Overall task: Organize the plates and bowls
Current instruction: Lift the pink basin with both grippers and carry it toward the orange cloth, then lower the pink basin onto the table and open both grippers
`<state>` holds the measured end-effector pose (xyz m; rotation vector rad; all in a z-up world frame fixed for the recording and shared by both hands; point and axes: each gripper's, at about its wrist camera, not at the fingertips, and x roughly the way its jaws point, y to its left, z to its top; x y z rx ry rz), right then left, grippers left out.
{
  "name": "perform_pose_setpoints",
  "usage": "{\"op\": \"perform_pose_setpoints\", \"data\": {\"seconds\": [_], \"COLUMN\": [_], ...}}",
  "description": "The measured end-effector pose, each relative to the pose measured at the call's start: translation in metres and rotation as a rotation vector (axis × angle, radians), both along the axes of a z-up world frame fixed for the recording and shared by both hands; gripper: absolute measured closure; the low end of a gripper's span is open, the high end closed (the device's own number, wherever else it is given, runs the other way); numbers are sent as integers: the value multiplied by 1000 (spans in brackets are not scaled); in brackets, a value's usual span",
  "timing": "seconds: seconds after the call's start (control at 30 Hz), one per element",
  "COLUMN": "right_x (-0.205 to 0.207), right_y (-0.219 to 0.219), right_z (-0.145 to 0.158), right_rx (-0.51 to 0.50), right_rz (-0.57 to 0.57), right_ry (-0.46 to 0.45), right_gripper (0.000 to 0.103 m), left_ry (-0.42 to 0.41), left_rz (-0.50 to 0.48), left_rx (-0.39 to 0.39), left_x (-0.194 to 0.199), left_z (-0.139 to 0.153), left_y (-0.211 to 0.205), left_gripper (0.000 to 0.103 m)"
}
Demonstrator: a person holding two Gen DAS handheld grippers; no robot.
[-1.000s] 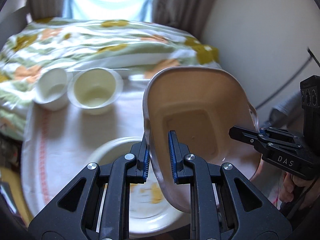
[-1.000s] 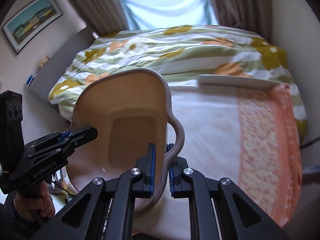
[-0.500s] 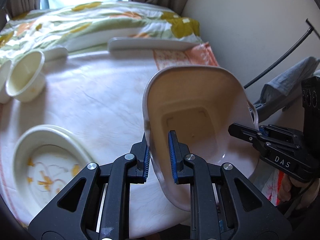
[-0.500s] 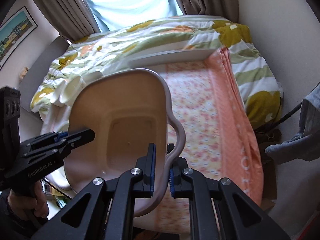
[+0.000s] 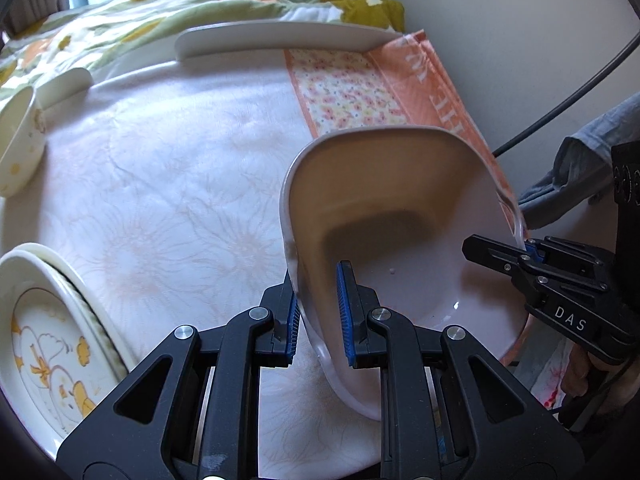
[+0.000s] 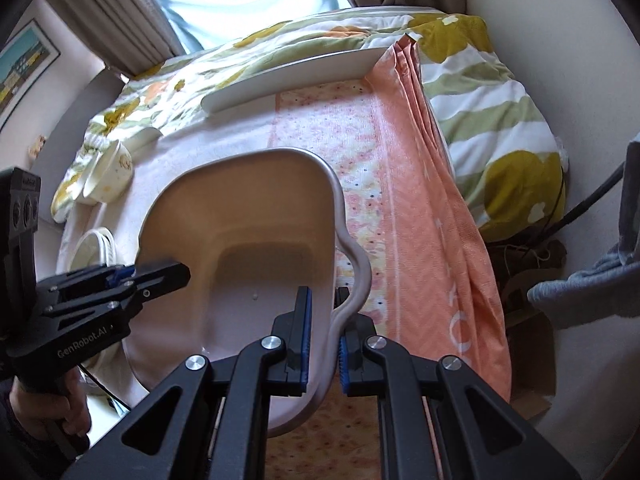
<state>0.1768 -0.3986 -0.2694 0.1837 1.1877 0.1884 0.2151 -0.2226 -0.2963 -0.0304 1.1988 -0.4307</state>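
A beige square dish with a handle is held between both grippers above the table's right part. My left gripper is shut on its left rim. My right gripper is shut on its right rim by the wavy handle. The dish shows in the right wrist view too. A stack of cream plates with a yellow drawing lies at the front left. A small cream bowl stands at the far left. A long white plate lies at the back edge.
The table has a white cloth and an orange floral cloth on the right. A flowered duvet lies behind. A wall and a black cable are close on the right.
Both grippers carried the dish further right and lower over the table. The stacked plates and bowls slid to the left edge of the left wrist view. The grips are unchanged.
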Motion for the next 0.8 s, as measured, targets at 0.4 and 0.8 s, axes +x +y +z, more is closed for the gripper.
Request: {"op": "perform_pose_setpoints", "data": {"seconds": [0.4,0.8], "right_x": [-2,-5], "right_y": [-3,3], "right_z": [-4,0], "right_rx": [12,-16], "right_rz": [41,104], "right_ry": [16,-24], "right_gripper": [93,33], "left_ry": [19,57], "left_rz": [12,16], "left_rx": [46,66], "left_x": [6,10], "left_z": [-2,-8], "left_y": [-7,-15], "left_gripper": [88,87]}}
